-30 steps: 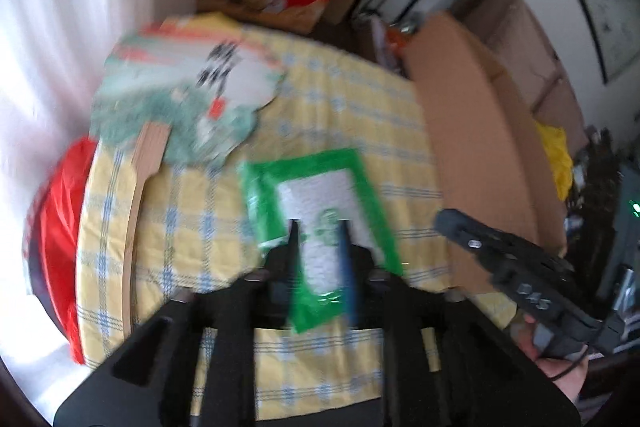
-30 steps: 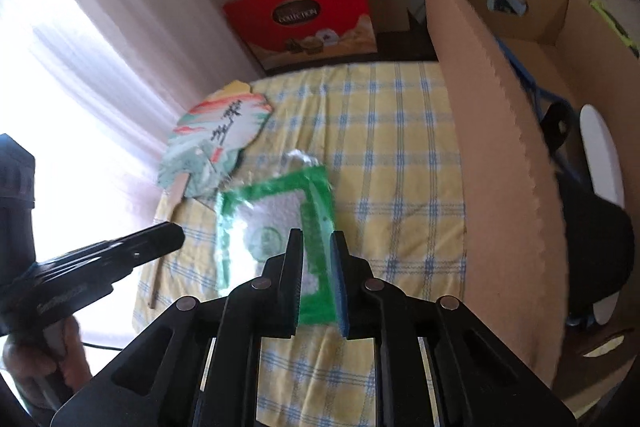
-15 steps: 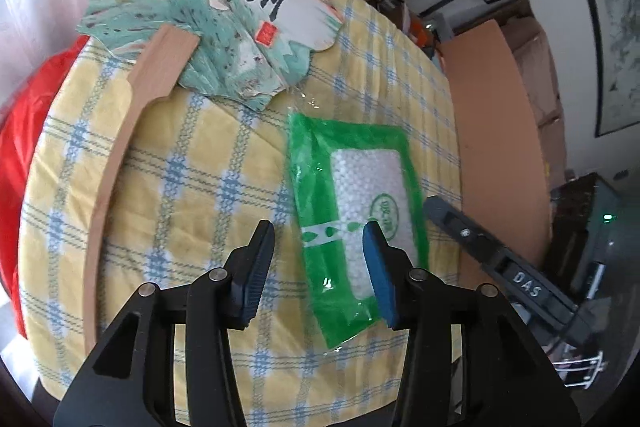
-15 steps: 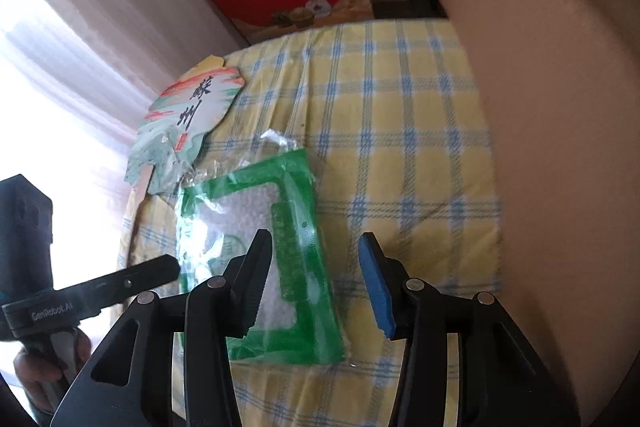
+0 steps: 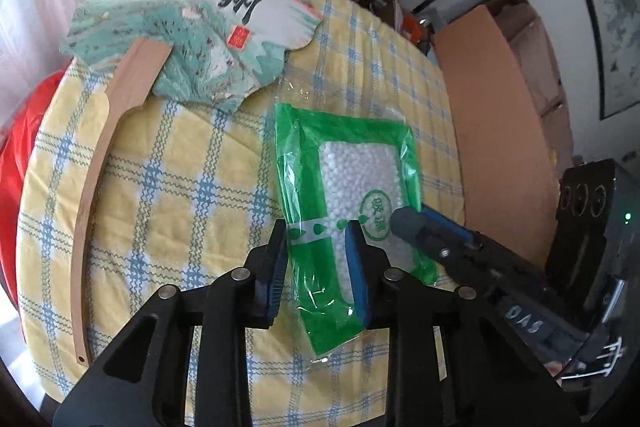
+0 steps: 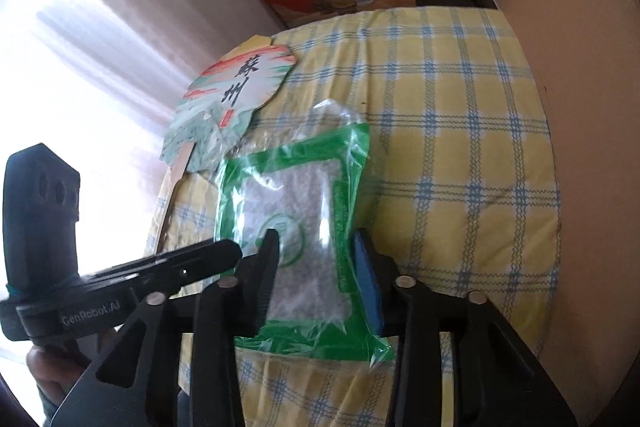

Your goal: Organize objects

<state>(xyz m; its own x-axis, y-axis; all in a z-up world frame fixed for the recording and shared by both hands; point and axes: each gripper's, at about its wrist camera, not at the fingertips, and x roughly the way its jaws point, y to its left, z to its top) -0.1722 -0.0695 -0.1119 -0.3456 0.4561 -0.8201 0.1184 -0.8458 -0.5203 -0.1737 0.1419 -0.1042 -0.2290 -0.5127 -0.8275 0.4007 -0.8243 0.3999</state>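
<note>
Two handheld grippers straddle one green plastic bag of white beads (image 5: 352,195), which lies flat on the yellow-and-blue checked cloth (image 5: 176,187) beside a tall brown cardboard box (image 5: 496,131). The left gripper (image 5: 318,259) has its jaws just closing on the bag's near left part, pads at the plastic. The right gripper (image 6: 316,267), jaws likewise closing, brackets the bag's near right side. A painted paper fan with a wooden handle (image 5: 192,39) rests just beyond.

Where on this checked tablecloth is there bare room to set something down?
Bare cloth lies between the fan's wooden handle and the green packet, and between the packet and the cardboard box wall. The far left is crowded by the paper fan.
</note>
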